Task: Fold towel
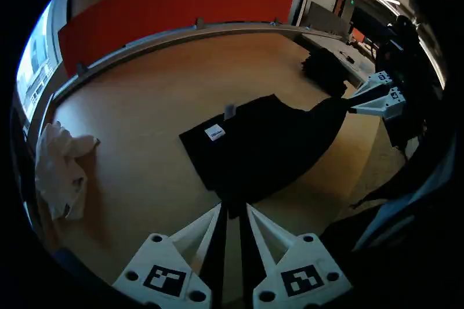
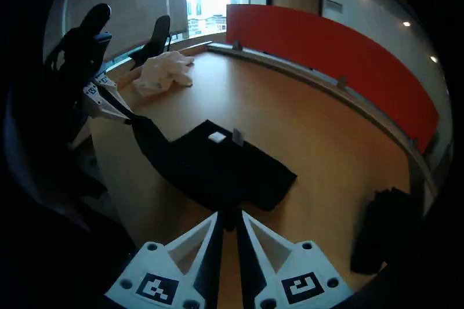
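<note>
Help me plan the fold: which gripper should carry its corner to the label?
Left, probably. Left gripper and right gripper each pinch a black towel corner, but the white label lies nearer the left's.

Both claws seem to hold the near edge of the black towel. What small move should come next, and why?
Probably lift both corners a little and carry them together toward the far edge, where the white label is. The left claw and the right claw each pinch a near corner of the black towel, and the rest of it lies mostly flat on the wooden table.
</note>
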Available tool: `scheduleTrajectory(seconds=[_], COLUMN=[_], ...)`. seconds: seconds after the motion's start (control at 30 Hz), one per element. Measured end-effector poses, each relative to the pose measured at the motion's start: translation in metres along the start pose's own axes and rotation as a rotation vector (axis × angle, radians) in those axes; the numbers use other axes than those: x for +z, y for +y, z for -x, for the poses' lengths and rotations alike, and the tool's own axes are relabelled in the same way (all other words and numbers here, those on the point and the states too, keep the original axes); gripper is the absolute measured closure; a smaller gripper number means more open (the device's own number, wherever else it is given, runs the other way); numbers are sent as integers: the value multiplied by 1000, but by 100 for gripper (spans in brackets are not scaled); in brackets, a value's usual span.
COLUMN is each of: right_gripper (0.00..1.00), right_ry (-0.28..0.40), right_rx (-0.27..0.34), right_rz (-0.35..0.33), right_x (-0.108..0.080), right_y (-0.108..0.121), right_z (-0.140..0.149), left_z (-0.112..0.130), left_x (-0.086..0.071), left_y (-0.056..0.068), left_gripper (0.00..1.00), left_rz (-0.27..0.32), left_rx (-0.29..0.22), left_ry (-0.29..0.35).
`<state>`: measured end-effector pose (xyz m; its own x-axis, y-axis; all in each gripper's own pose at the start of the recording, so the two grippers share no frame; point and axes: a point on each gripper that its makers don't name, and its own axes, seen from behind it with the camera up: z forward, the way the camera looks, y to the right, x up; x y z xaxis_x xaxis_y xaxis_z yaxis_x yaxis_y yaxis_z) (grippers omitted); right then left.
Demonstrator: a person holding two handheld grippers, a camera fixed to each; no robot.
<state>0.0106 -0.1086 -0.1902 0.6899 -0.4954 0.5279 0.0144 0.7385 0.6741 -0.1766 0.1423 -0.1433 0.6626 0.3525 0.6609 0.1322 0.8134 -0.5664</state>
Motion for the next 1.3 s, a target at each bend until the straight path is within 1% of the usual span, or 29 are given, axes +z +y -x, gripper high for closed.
scheduleTrajectory(seconds=[0.2, 0.4, 0.6, 0.8, 0.9, 1.1, 1.3], right_gripper=[85, 86, 86, 85, 86, 86, 85], right_ry=[-2, -7, -20, -39, -44, -52, -71], right_rx=[-6, -17, -26, -14, -9, -10, -6], right_rz=[-2, 4, 30, 58, 60, 63, 61], right_x=[4, 10, 20, 36, 42, 51, 66], right_y=[7, 18, 36, 57, 63, 73, 81], right_z=[-5, -11, -18, -23, -25, -25, -22], left_z=[-6, -16, -34, -55, -61, -68, -66], left_x=[3, 10, 22, 39, 47, 57, 72], left_y=[-3, -9, -21, -34, -38, -43, -50], left_gripper=[86, 86, 86, 86, 86, 86, 86], left_rz=[5, 11, -3, -20, -23, -25, -35], left_rx=[-6, -16, -14, -15, -21, -17, -18], left_ry=[-2, 1, 22, 38, 38, 39, 30])
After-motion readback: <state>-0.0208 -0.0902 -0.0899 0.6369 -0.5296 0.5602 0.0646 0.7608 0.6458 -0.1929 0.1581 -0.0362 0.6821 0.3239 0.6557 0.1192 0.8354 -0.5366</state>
